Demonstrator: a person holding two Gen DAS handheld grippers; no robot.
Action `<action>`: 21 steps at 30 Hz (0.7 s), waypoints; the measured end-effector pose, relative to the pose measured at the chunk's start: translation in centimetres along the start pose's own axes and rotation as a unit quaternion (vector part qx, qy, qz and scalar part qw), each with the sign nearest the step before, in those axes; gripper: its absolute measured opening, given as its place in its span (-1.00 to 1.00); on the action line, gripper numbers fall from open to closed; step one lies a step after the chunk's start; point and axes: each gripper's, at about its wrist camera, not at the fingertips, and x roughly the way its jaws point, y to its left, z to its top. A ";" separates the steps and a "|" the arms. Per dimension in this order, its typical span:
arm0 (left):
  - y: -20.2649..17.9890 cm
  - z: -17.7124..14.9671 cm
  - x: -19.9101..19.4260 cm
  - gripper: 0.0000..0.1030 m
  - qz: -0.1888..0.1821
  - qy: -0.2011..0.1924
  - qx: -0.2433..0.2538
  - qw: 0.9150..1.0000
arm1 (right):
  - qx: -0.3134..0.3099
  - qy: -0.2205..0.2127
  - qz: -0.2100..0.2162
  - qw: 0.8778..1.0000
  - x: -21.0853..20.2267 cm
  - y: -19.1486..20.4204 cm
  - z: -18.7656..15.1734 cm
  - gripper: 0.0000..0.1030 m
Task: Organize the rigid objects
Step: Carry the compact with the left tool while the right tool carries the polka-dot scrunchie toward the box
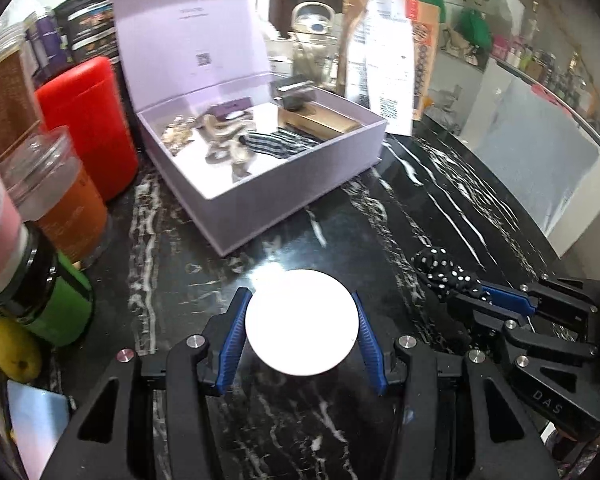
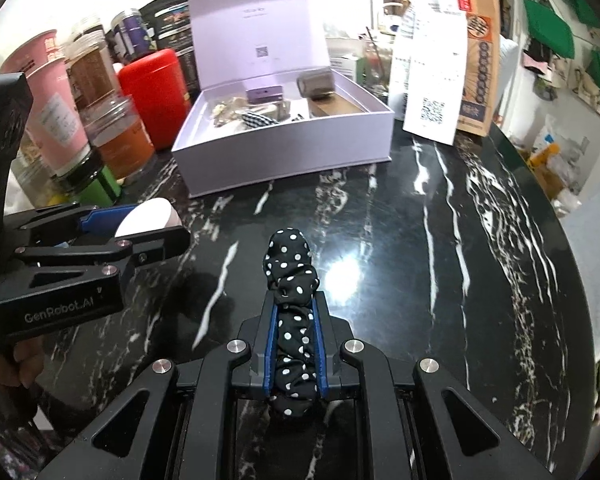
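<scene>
My left gripper (image 1: 300, 300) is shut on a round white disc (image 1: 302, 322), its blue pads against both sides, held above the black marble table (image 1: 440, 208). It also shows in the right wrist view (image 2: 140, 220) with the disc (image 2: 148, 216). My right gripper (image 2: 294, 300) is shut on a black polka-dot scrunchie (image 2: 290, 300), also seen in the left wrist view (image 1: 448, 272). An open lilac box (image 1: 268, 168) stands ahead, holding hair clips, a checked scrunchie (image 1: 276, 142) and small boxes. It also shows in the right wrist view (image 2: 284, 152).
A red canister (image 1: 92, 128), an orange jar (image 1: 60, 196), a green-labelled jar (image 1: 60, 300) and dark tins crowd the table's left. A glass jar (image 1: 312, 44) and a paper bag with receipts (image 1: 392, 60) stand behind the box. The table's curved edge (image 2: 572, 280) runs at right.
</scene>
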 end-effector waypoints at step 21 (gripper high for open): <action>2.5 1.9 -1.2 -0.03 0.012 -0.019 -0.025 0.999 | -0.062 -0.023 0.031 0.997 -0.1 2.7 4.4 -0.70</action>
